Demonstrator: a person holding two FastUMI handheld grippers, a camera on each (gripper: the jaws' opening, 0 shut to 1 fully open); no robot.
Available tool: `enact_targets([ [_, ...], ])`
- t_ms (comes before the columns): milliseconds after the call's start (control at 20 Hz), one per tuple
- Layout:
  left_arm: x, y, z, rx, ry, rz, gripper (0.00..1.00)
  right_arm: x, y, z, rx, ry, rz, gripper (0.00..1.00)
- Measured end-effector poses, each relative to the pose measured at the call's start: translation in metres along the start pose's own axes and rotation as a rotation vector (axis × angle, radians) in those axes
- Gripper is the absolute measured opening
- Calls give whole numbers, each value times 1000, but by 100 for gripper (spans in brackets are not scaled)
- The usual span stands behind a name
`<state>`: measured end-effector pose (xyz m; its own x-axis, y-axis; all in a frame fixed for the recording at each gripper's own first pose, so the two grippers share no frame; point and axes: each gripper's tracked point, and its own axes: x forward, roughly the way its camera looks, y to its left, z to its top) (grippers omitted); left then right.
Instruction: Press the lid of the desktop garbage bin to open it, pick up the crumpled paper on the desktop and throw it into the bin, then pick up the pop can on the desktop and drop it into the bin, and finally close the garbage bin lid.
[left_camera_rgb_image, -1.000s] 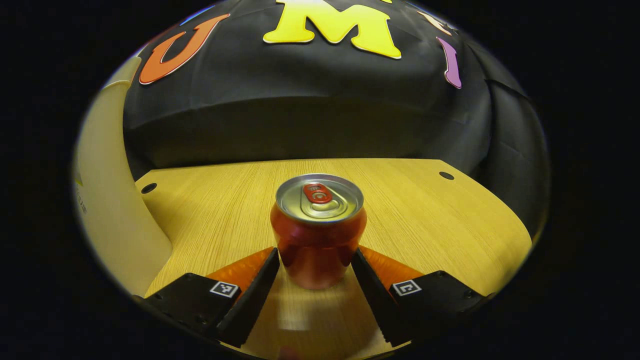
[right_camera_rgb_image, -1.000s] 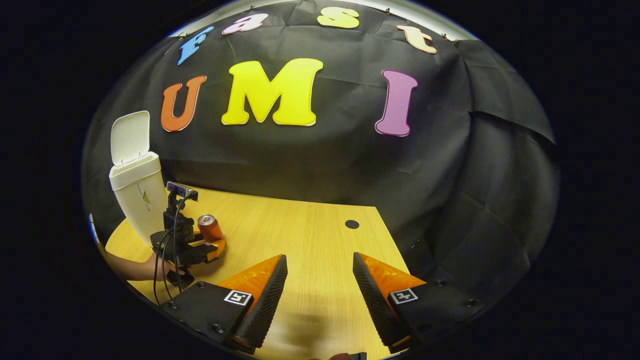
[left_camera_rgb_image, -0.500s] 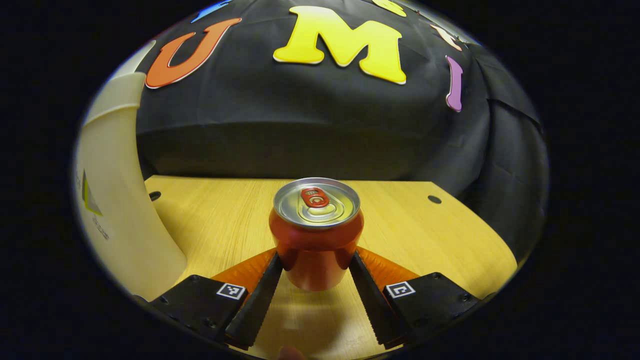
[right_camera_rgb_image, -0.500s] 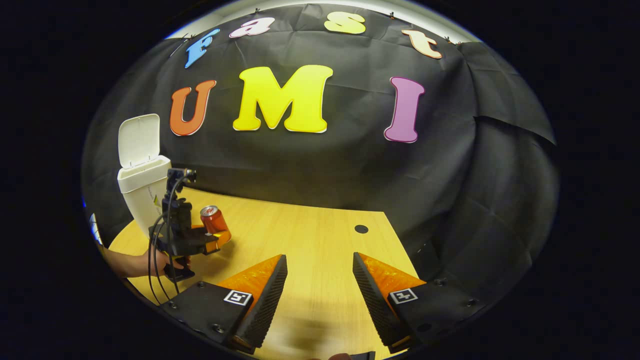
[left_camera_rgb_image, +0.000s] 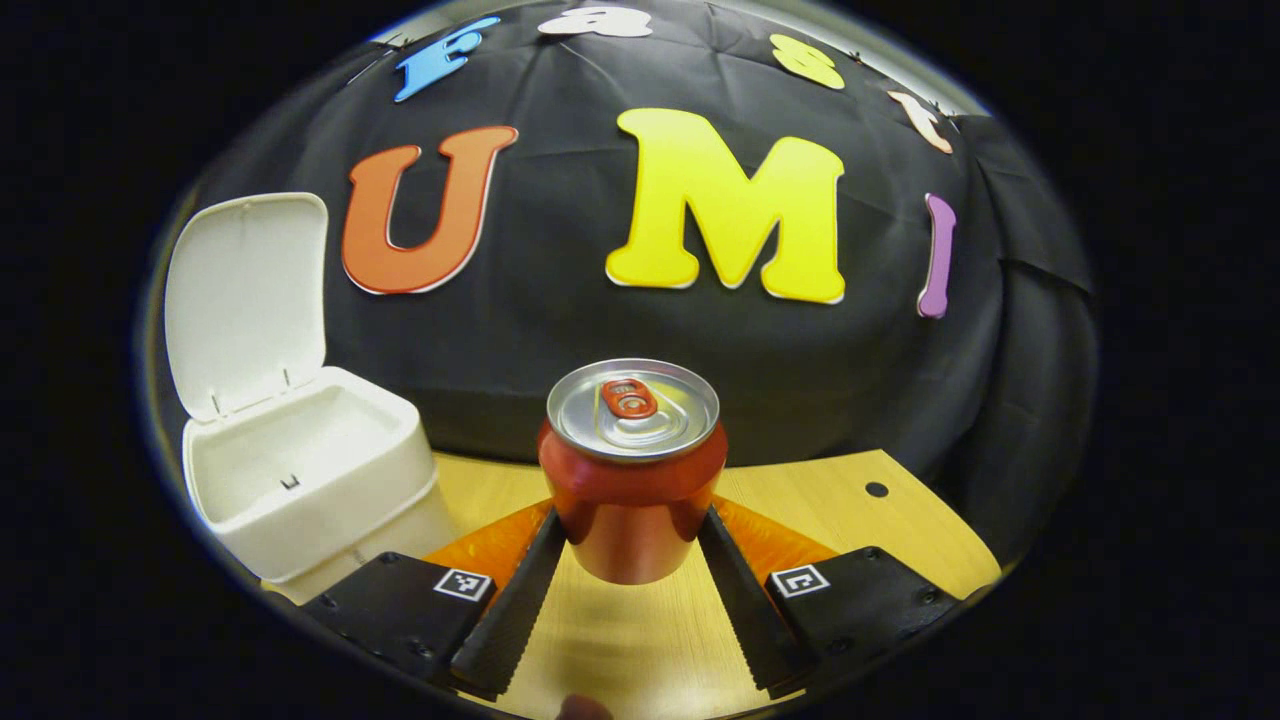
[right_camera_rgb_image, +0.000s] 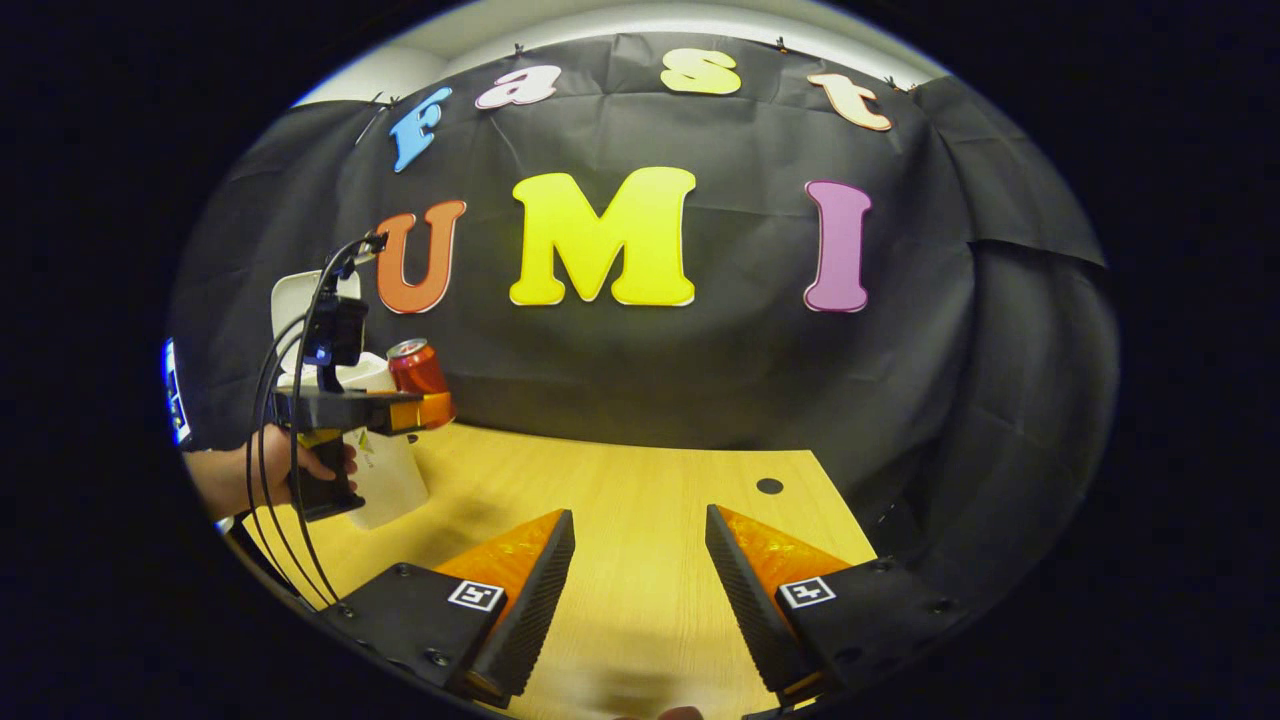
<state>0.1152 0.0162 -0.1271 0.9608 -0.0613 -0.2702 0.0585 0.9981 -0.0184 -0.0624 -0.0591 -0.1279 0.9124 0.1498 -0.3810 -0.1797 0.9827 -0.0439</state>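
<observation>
The pop can (left_camera_rgb_image: 632, 470), which a second ago stood on the surface (left_camera_rgb_image: 640, 650) between the fingers of the left tongs (left_camera_rgb_image: 630, 560), now hangs clear of the wood, pinched on both sides and carried upright. It has come up level with the rim of the garbage bin (left_camera_rgb_image: 300, 480), which stands near the surface's back left corner with its lid (left_camera_rgb_image: 245, 295) tipped back and its mouth open. The can is beside the bin, not yet over it, so I judge that a short carry across and a release remain, then shutting the lid. The right tongs (right_camera_rgb_image: 632, 590) hang spread wide and empty over the front of the surface. The wood is bare but for a small dark hole (right_camera_rgb_image: 769, 486) near its far right corner. Black cloth walls the booth behind.
</observation>
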Motion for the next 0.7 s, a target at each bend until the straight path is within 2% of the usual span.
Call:
enact_targets([
  [150,-11,28,34,25,-51,70,86,4,8,6,20,-16,30,84],
  [350,-25,79,57,32,-78,162,86,14,20,15,47,-30,66,84],
  [700,-40,170,47,55,-31,338,86,35,34,21,65,-19,100,84],
])
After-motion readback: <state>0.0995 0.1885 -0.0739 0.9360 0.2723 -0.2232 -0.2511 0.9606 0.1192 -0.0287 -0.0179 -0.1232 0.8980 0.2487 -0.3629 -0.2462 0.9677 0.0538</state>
